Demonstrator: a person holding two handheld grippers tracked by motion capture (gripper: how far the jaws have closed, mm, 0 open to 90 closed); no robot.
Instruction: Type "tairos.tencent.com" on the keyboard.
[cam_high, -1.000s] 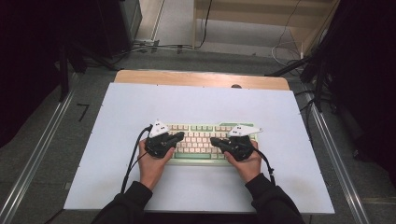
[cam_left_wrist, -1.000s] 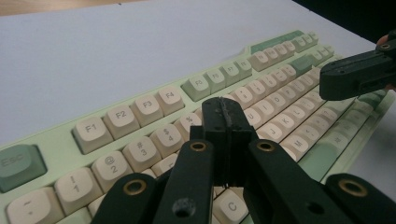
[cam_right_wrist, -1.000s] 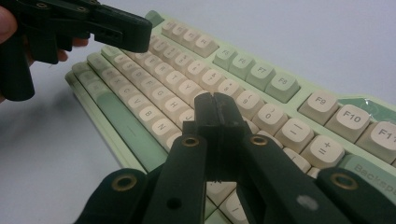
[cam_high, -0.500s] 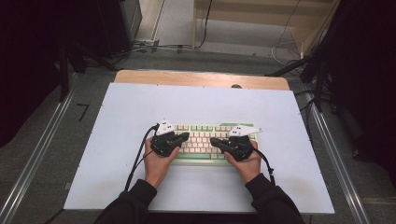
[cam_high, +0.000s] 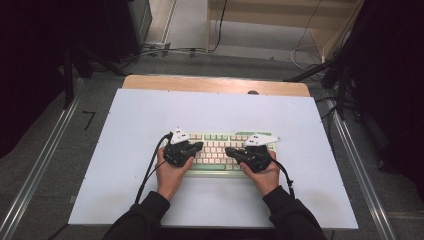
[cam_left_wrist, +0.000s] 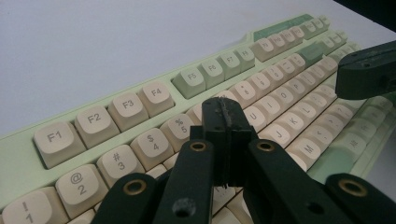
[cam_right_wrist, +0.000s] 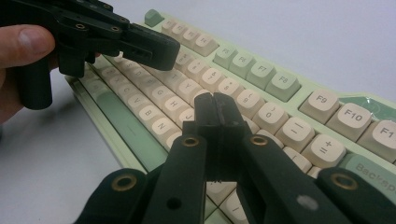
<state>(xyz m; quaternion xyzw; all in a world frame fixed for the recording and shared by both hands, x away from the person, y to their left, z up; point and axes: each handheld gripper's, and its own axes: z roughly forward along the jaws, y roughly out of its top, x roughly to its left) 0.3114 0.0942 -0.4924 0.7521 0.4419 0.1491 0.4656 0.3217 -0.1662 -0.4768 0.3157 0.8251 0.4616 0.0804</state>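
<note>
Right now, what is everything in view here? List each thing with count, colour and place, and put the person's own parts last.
keyboard: one, pale green case with cream and green keys, on the white board toward the near side, under both grippers.
white board: one, white, covering most of the table.
table: one, light wood, a strip of it showing past the board's far edge.
cables on the floor: several, dark, beyond the table.
left gripper: one, black, jaws shut with nothing between them, tip over the keys near the number row.
right gripper: one, black, jaws shut and empty, tip over the keys right of the middle.
hands: two, in dark sleeves, one holding each gripper.
</note>
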